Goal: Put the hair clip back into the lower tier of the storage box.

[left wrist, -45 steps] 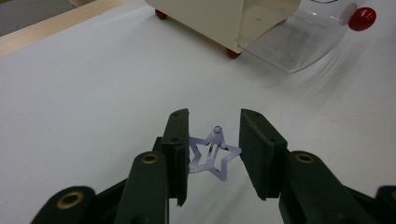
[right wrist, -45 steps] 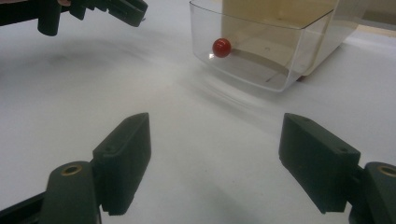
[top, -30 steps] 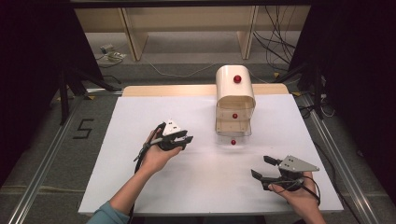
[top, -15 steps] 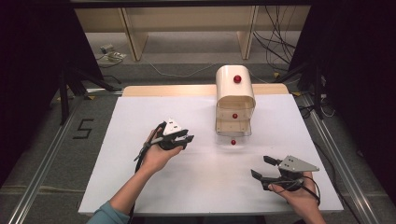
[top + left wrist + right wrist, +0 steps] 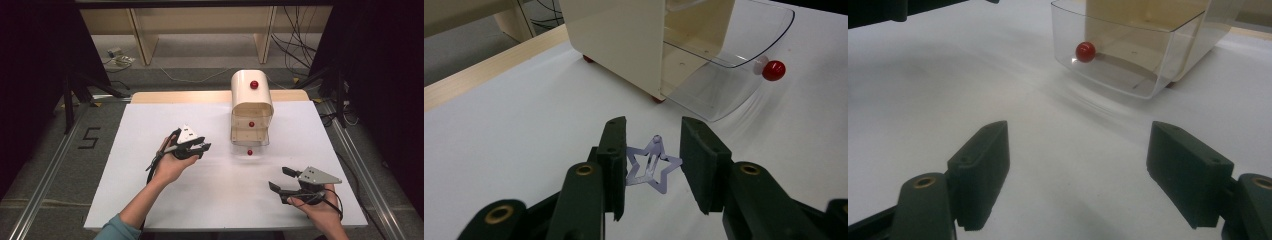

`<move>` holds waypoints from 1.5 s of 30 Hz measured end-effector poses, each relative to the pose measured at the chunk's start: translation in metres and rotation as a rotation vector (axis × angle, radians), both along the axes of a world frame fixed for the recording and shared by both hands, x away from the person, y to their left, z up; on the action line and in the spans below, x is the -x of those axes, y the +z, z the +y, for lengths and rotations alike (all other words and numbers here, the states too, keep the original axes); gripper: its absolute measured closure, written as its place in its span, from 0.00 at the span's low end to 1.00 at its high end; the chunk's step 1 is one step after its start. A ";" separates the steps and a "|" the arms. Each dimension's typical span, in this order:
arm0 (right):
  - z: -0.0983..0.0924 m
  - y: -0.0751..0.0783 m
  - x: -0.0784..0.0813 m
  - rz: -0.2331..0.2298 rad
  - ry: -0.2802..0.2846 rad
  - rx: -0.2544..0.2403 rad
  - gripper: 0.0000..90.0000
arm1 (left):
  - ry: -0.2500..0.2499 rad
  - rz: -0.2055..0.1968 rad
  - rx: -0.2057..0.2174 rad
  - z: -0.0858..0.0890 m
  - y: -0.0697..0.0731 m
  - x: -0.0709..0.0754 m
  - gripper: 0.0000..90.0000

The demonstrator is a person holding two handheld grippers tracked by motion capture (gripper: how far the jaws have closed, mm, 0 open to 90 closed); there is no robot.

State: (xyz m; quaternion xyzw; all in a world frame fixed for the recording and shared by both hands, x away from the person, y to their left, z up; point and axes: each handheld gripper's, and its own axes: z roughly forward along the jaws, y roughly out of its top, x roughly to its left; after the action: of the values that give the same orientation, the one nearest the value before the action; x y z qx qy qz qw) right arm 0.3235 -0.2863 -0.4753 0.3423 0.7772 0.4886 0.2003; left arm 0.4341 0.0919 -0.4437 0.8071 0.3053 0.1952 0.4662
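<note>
A pale purple star-shaped hair clip sits between the jaws of my left gripper, its points touching both pads, so the gripper is shut on it. In the high view the left gripper is at centre-left, pointing right toward the cream drawer cabinet. The cabinet's clear bottom drawer is pulled out, and its red knob faces me. My right gripper is at the front right with open, empty jaws. The right gripper view looks at that open drawer and its knob.
The cabinet stands at the back centre of the white table, with two more red knobs above the open drawer. A wooden strip runs along the far edge. Cables and wooden shelving legs are on the floor beyond.
</note>
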 end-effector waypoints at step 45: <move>0.001 -0.001 -0.001 0.006 0.003 -0.003 0.28 | -0.053 -0.035 0.005 -0.028 0.017 0.000 0.71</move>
State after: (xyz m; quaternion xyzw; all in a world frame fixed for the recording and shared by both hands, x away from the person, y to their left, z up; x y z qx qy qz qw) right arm 0.3240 -0.2855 -0.4761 0.3427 0.7775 0.4891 0.1968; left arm 0.4342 0.0642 -0.4270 0.8101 0.2761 0.1960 0.4786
